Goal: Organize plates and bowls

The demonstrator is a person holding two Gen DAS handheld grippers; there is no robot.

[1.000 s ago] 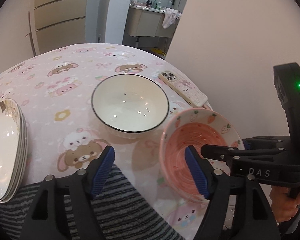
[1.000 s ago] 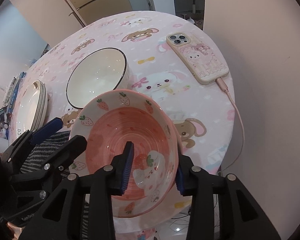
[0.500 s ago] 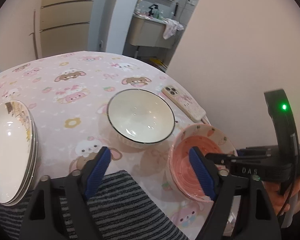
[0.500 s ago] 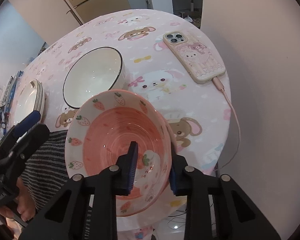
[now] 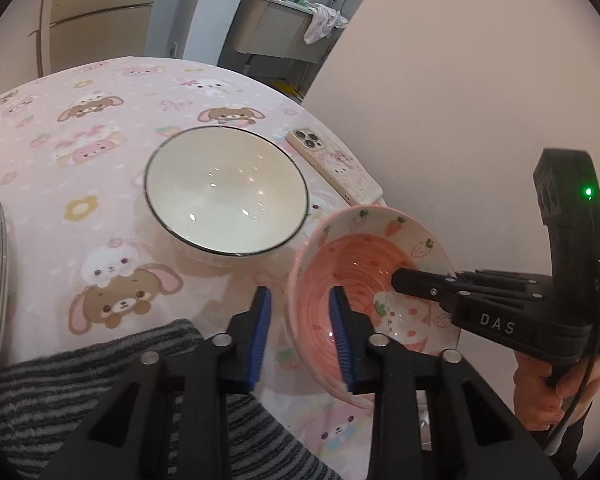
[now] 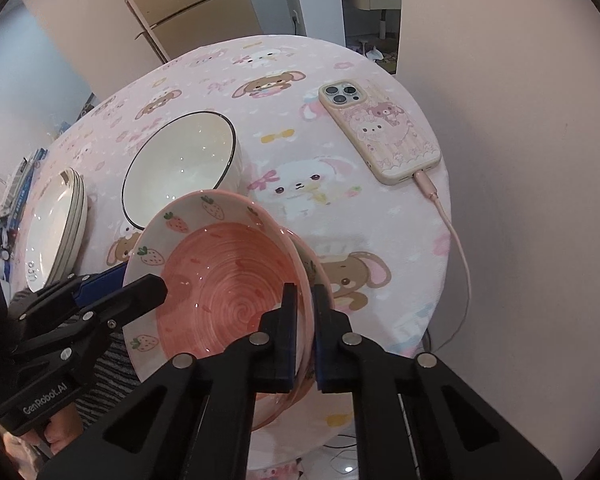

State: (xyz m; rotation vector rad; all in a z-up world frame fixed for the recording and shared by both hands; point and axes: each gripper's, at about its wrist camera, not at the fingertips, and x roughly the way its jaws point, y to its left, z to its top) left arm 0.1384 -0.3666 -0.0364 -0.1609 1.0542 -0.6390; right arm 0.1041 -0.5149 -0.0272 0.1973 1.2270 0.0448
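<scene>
Right wrist view showed the right gripper (image 6: 304,328) clamped on the near rim of the pink strawberry bowl (image 6: 228,280), one pad inside, one outside. Opposite it, the left gripper (image 5: 300,336) had just been closing and straddled the bowl's other rim, though whether its pads pressed the wall could not be told. Beyond the pink bowl stood the white bowl (image 6: 180,168), then the stacked plates (image 6: 56,220), all on the pink tablecloth (image 6: 364,224), with a phone (image 6: 380,128) near the wall.
</scene>
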